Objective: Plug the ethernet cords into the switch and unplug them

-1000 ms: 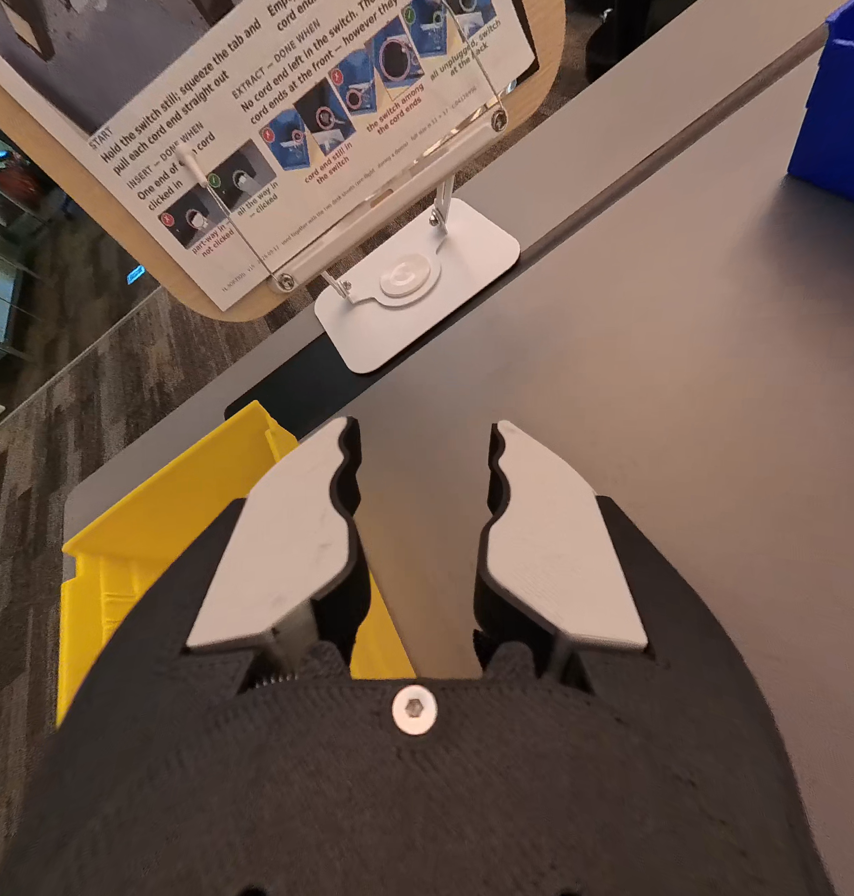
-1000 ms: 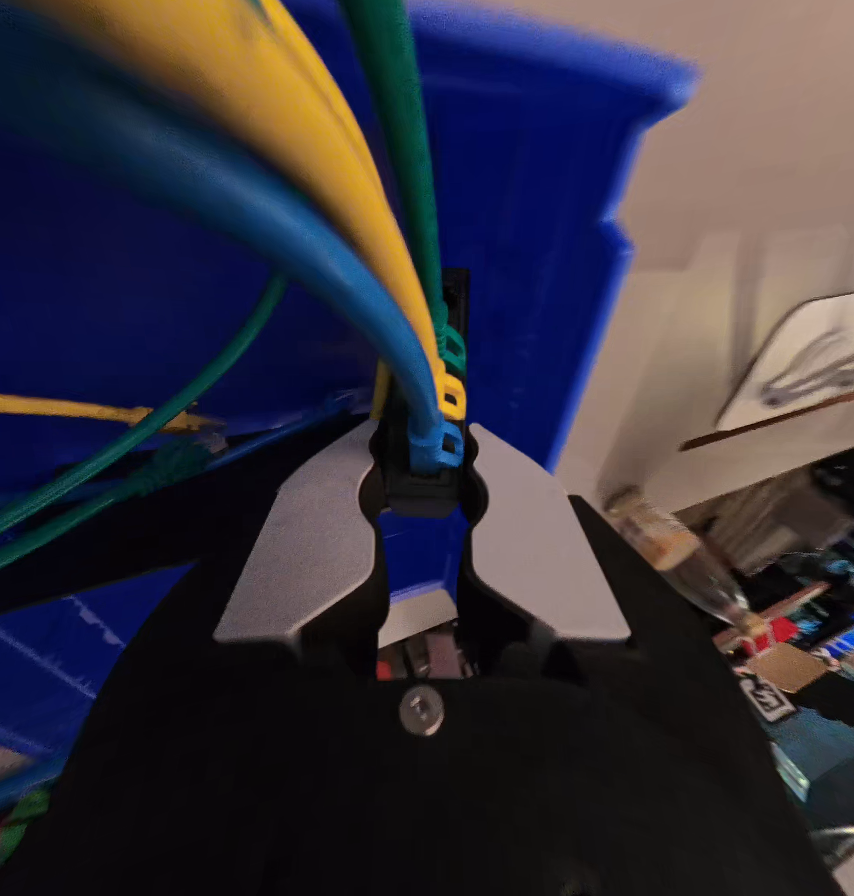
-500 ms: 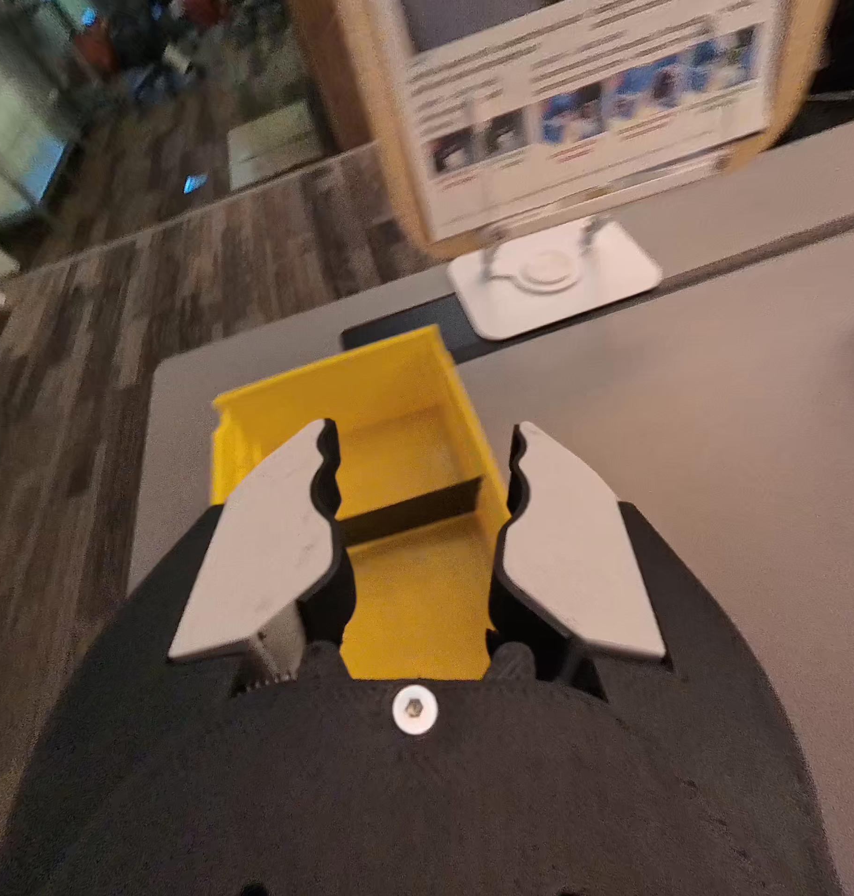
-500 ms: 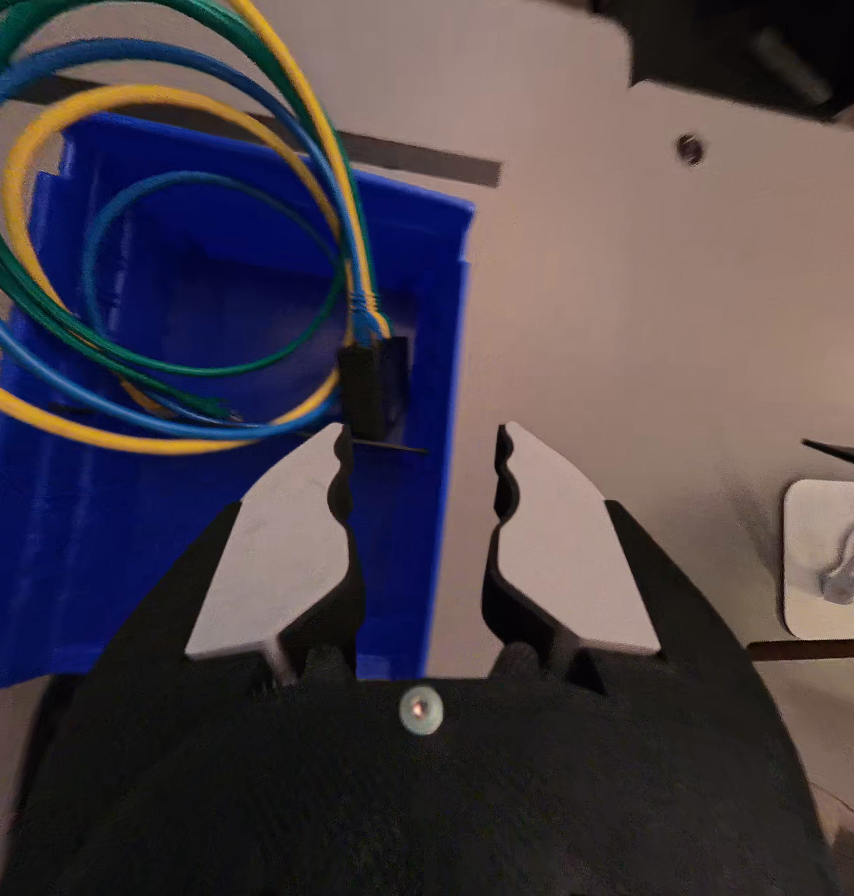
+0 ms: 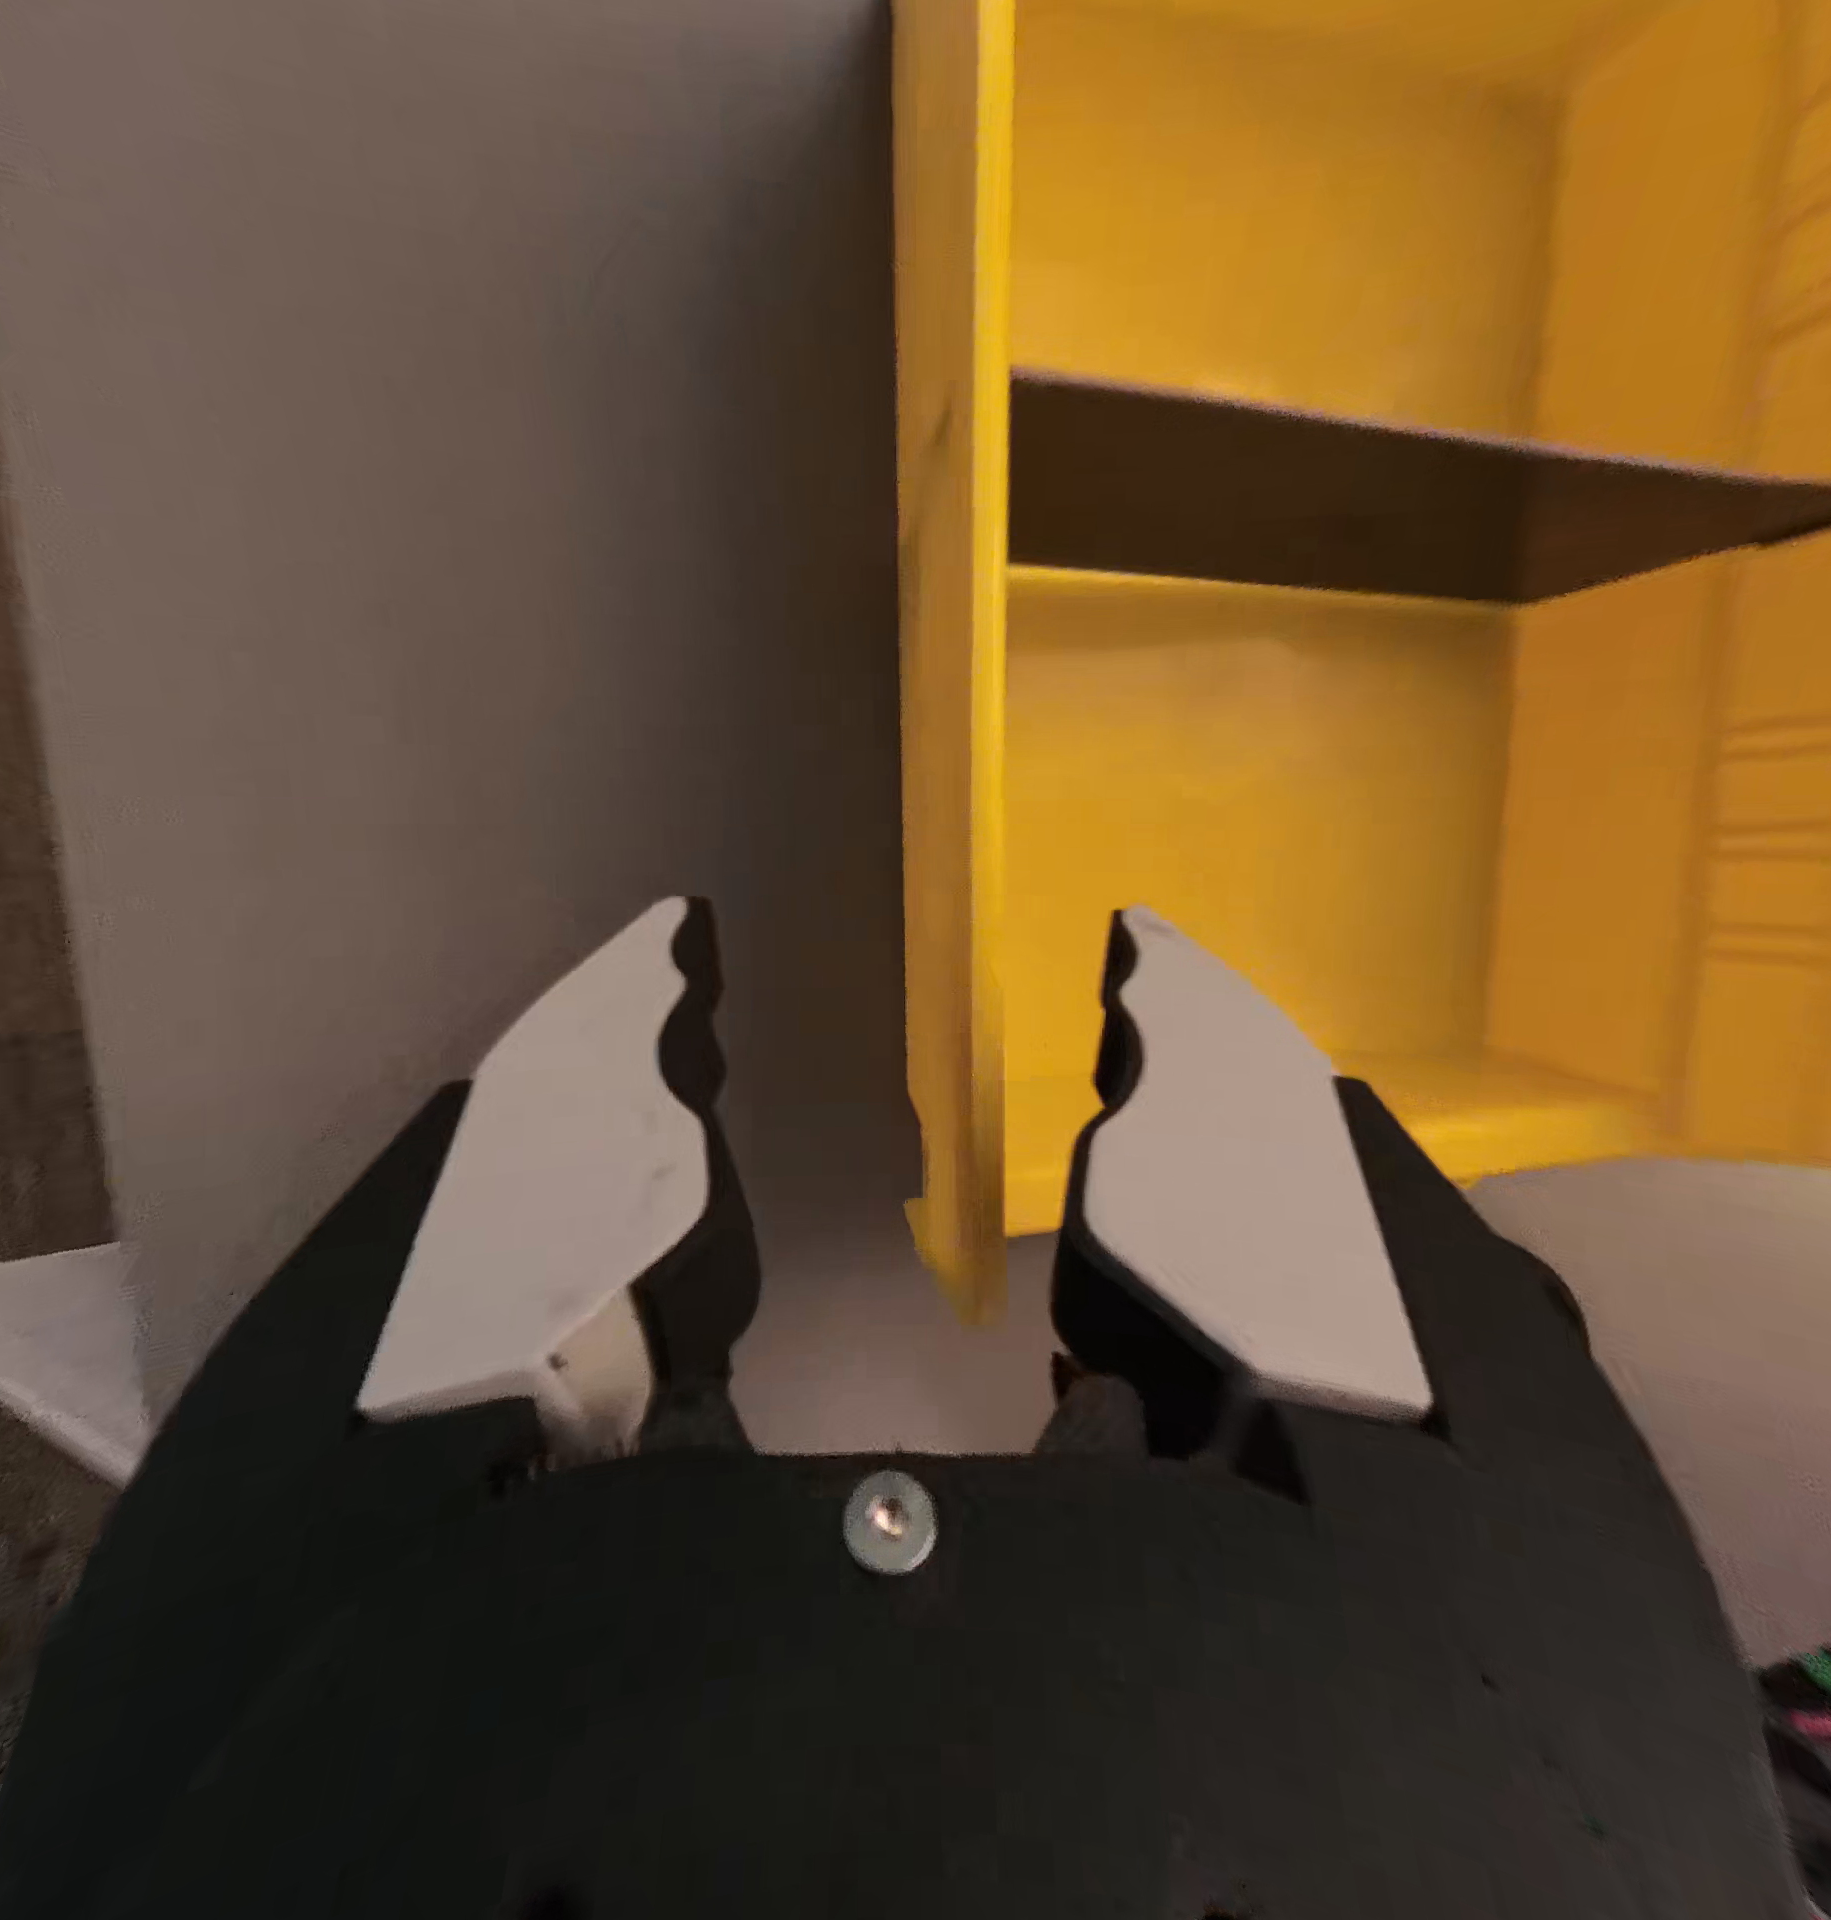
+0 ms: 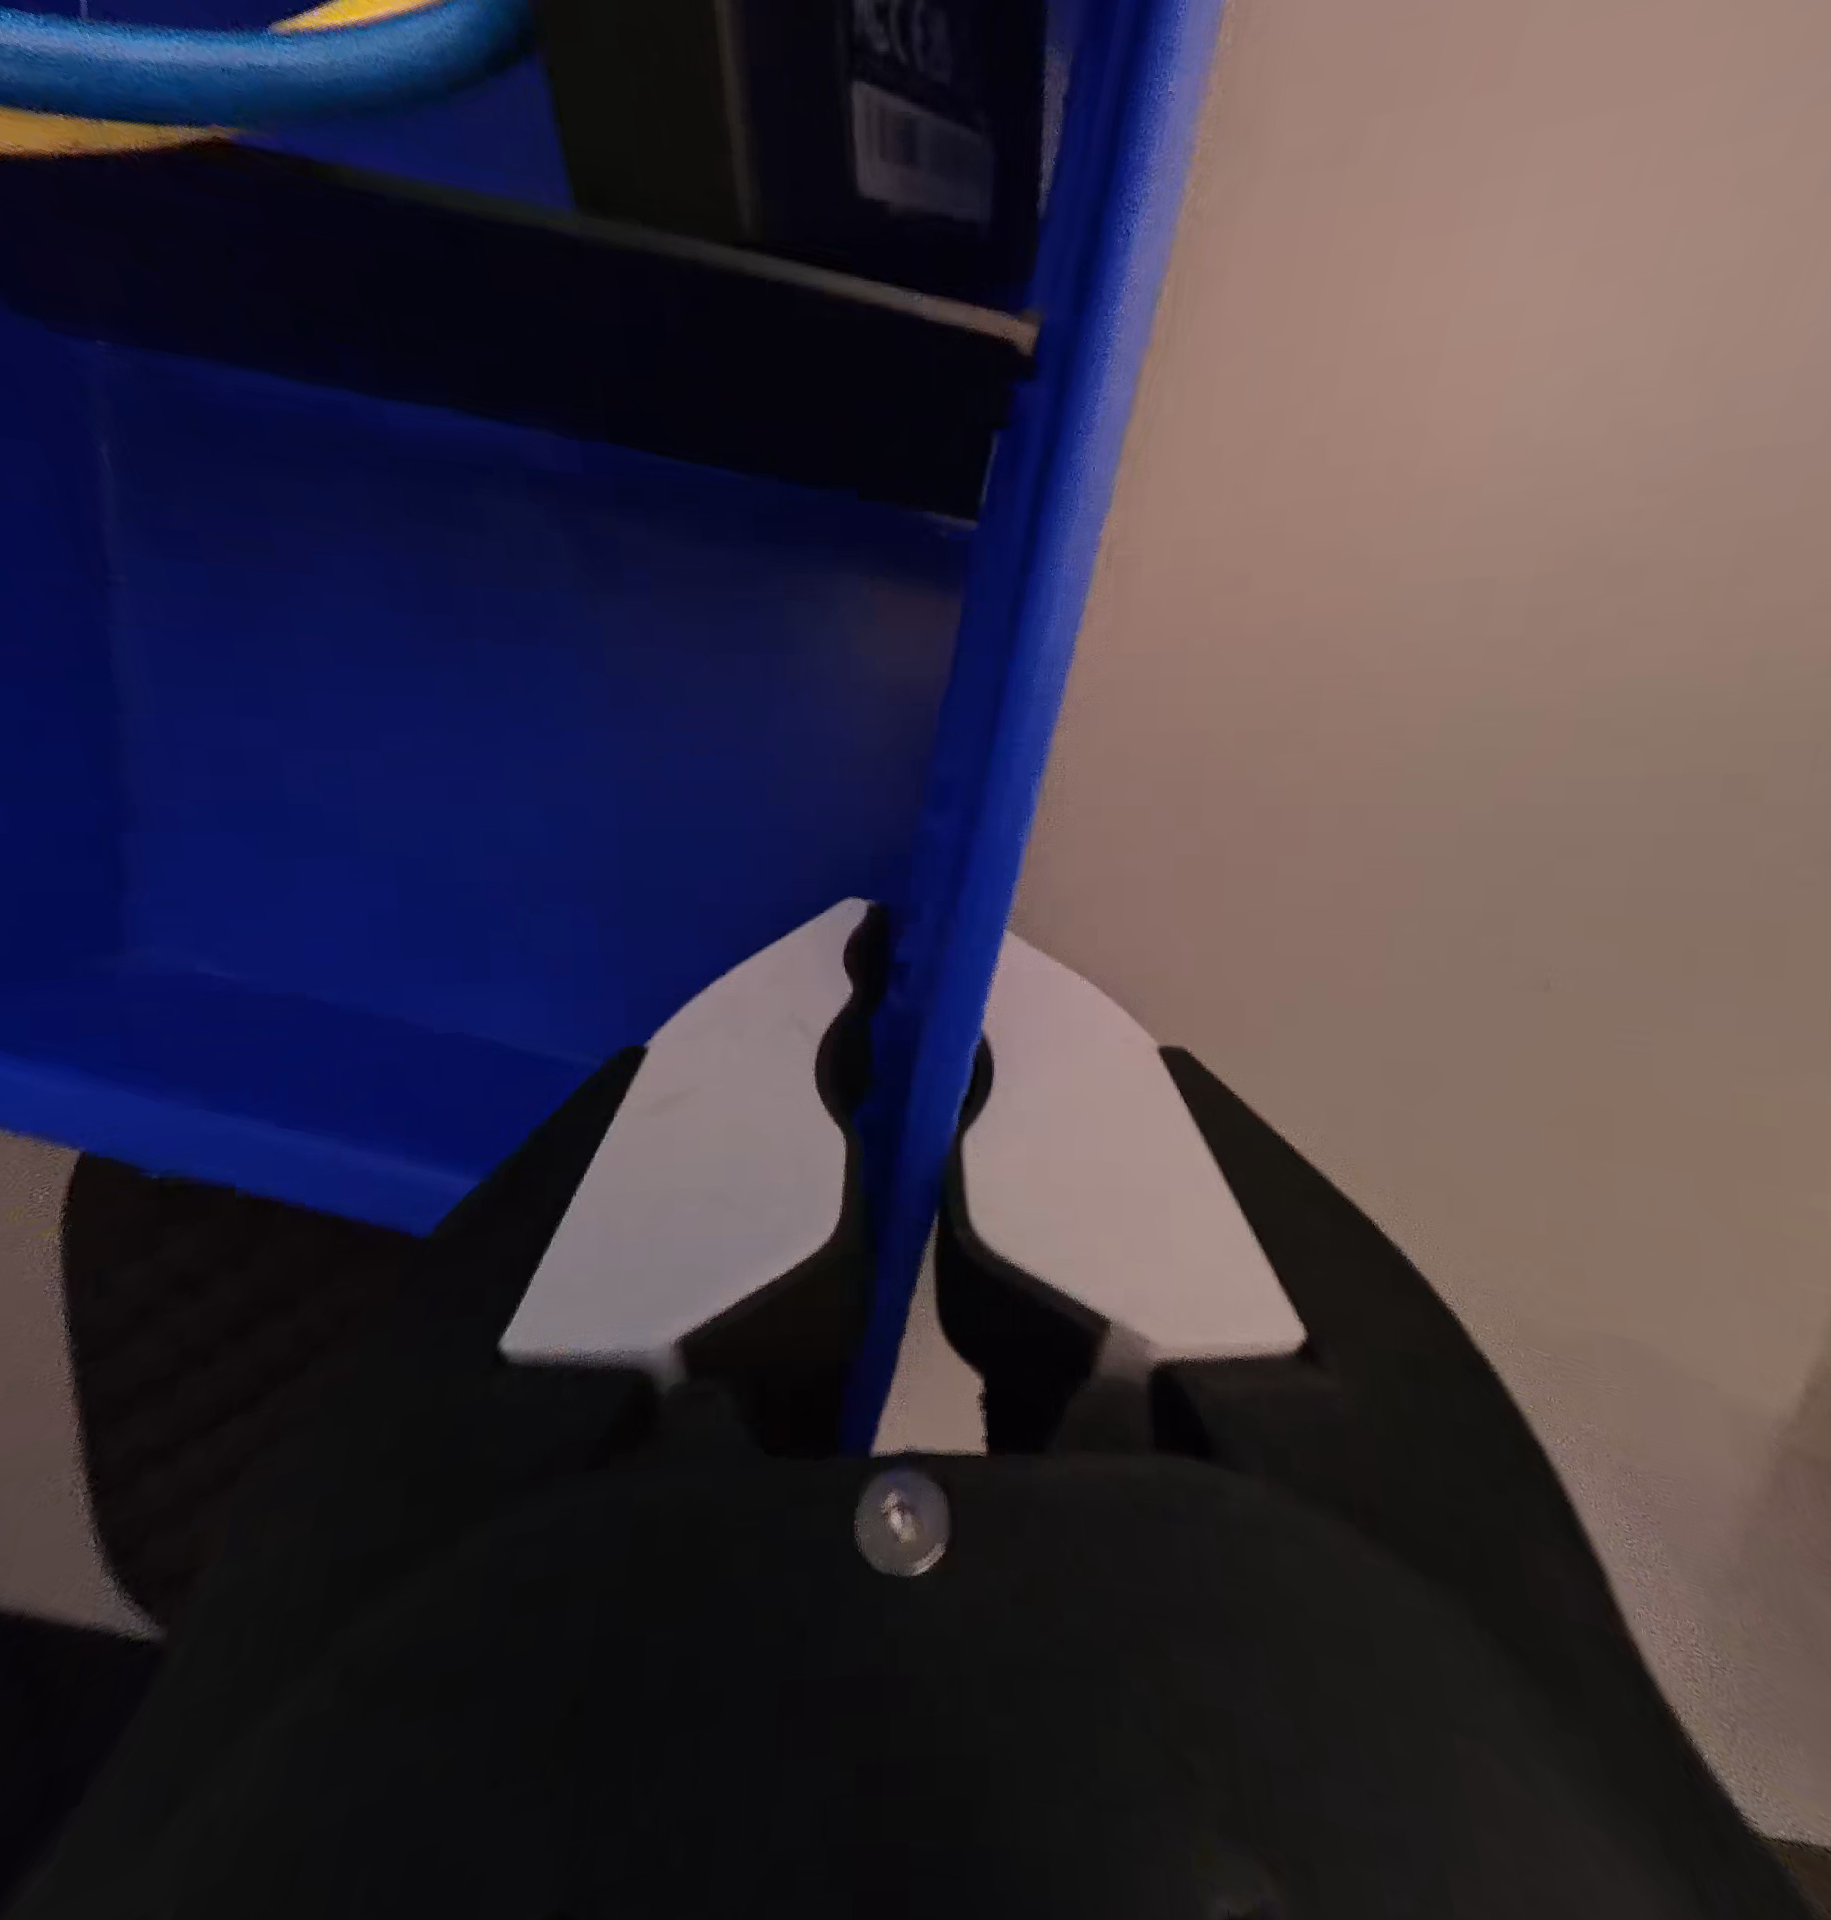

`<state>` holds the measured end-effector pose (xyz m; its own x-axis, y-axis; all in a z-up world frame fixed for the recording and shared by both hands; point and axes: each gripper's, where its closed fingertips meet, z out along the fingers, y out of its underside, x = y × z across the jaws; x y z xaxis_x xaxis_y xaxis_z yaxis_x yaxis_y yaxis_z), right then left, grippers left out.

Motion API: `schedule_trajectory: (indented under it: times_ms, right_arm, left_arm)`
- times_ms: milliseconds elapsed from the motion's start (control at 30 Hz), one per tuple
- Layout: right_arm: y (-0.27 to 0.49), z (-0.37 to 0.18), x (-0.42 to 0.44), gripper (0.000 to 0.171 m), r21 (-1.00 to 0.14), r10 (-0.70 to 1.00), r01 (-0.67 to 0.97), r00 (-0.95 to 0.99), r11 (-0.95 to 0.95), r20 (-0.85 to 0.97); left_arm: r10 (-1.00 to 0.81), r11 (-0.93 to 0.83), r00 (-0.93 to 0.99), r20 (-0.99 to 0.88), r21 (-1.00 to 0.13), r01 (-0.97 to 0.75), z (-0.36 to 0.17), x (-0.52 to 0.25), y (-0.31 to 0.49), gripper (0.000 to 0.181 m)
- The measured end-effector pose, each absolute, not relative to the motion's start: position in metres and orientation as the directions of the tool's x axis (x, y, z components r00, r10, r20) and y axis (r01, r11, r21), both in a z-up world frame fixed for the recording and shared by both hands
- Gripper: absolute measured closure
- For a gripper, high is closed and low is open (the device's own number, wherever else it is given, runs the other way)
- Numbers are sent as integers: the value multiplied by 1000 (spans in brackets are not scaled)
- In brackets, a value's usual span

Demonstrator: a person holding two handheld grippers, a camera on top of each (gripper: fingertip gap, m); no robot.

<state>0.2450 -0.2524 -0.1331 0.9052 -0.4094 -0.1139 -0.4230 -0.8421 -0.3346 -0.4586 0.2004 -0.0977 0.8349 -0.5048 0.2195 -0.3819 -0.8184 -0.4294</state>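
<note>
The right claw is clamped on the right side wall of the blue bin, one finger inside the bin and one outside, near its front corner. The wall runs straight away from the camera, slightly tilted. A black divider crosses the bin from side to side. Behind it, in the far compartment against the right wall, stands the switch, a black box on edge with its long axis running away from the camera; only its near end shows, the rest is cut off by the top of the frame. A blue cord and a strip of yellow cord curve along the top left, blurred and mostly out of view; where they end cannot be told. The near compartment shows only bare blue floor. Right of the bin the table lies bare.

The left claw is wide open and holds nothing. The left wall of the yellow bin stands in the gap between the fingers, touching neither. The wall runs away from the camera. A dark divider splits this bin into a near and a far compartment. Its right side is cut off by the frame. Left of it the table is free out to its edge at far left. A dark thing with green and pink flecks in the lower right corner is too blurred to name.
</note>
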Motion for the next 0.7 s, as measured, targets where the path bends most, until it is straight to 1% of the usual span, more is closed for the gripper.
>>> schedule_trajectory:
  times_ms: [33,100,133,167,233,267,300,400,500,700]
  right_arm:
    - [-252,-133,244,162,-343,-406,-409,910,-846,-83]
    - [-250,-133,233,161,-332,-401,-402,913,-853,-75]
    - [-248,-132,227,161,-336,-406,-405,911,-850,-72]
    - [-245,-132,222,161,-340,-419,-416,905,-843,-68]
    - [-239,-132,210,161,-347,-422,-419,904,-839,-69]
    - [-235,-132,203,162,-351,-426,-424,902,-835,-74]
    - [-231,-132,195,162,-352,-423,-423,902,-835,-79]
    - [-216,-131,172,161,-351,-407,-405,911,-844,-71]
    - [-198,-131,151,161,-361,-379,-376,923,-853,-66]
    - [-164,-130,115,160,-364,-287,-289,956,-885,-61]
  left_arm:
    - [-515,-823,822,243,-408,-395,-105,-454,199,124]
    - [-533,-826,794,292,-383,-413,-113,-444,198,161]
    - [-535,-823,793,291,-391,-412,-113,-441,201,164]
    - [-544,-812,801,252,-397,-427,-113,-441,205,167]
    - [-603,-756,792,101,-388,-526,-116,-445,208,175]
    - [-638,-718,770,19,-376,-586,-116,-445,208,177]
    - [-669,-689,743,-21,-357,-630,-116,-441,205,176]
    - [-733,-649,681,1,-304,-698,-117,-417,186,172]
    - [-763,-621,645,-45,-227,-750,-118,-397,174,172]
    - [-816,-574,578,10,-134,-808,-119,-345,135,172]
